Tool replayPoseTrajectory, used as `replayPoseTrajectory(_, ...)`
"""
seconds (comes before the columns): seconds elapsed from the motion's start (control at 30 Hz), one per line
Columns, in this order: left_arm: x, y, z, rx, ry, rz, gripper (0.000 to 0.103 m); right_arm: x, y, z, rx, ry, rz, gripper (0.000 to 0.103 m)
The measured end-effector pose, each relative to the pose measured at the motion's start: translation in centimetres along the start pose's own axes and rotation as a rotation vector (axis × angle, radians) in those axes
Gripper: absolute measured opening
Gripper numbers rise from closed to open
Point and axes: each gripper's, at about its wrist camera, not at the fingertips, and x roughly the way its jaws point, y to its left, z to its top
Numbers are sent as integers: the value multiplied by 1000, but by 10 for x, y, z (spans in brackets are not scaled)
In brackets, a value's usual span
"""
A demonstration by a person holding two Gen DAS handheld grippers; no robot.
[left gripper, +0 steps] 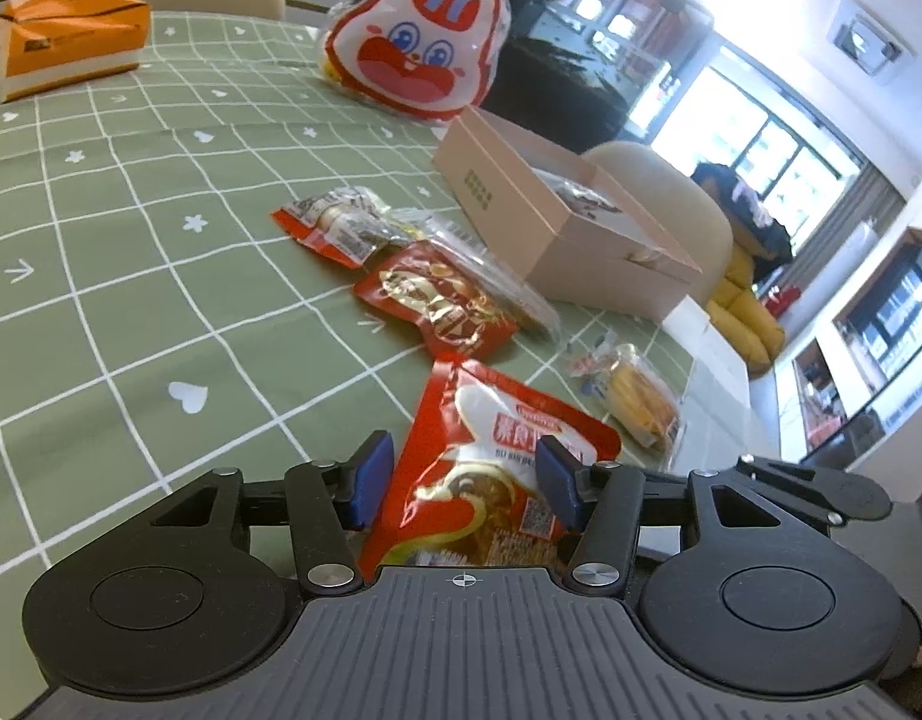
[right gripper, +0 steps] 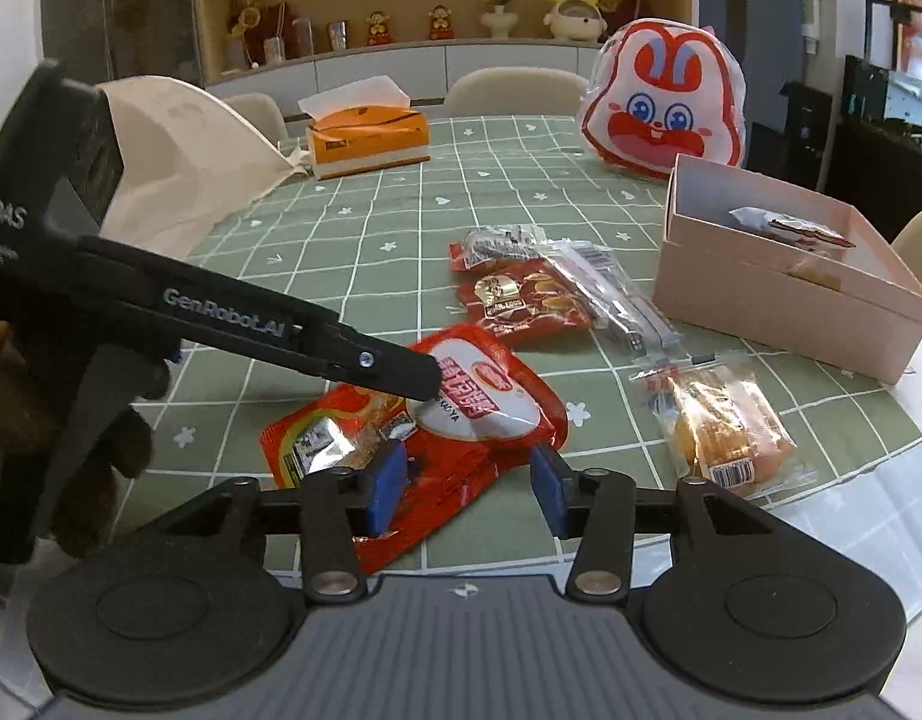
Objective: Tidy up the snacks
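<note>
The red packet (right gripper: 461, 414) lies flat on the tablecloth (right gripper: 353, 240) between both sets of tongs; your left tongs (left gripper: 464, 480) straddle it with a gap at each blue pad, so they are released, not pressing; your right tongs (right gripper: 470, 483) stand parted too, the packet's near edge between the pads and neither clamped on it. In the right view the left tool's finger reaches over the packet's white label; whether it touches I cannot tell.

Expect the packet to be light, limp and slick; the foil will likely crumple and slide if you pinch the puffed middle; I would take it at a flat sealed edge or corner, where the film is thin and stiffer.

Ahead and to the right of the tongs sits the pink box (right gripper: 785, 306), open, with a couple of wrapped snacks already in it and room to spare; between it and you lie a bread pack (right gripper: 725, 438), a clear pack (right gripper: 617, 294) and two more red packets (right gripper: 533, 300); the rabbit bag (right gripper: 665, 102) stands beyond the box, its contents hidden.
</note>
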Motion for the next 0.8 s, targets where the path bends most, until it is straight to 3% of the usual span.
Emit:
replayPoseTrajectory(0.4, -1, -12, -3, -31, 61, -65, 58, -4, -20, -11, 78, -10, 19, 46)
replayPoseTrajectory(0.53, -6, -26, -1, -7, 45, -72, 58, -10, -30, -14, 105, -15, 52, 40)
replayPoseTrajectory(0.8, -10, -51, 3, 30, 20, -71, 58, -15, -46, -19, 137, -29, 75, 40)
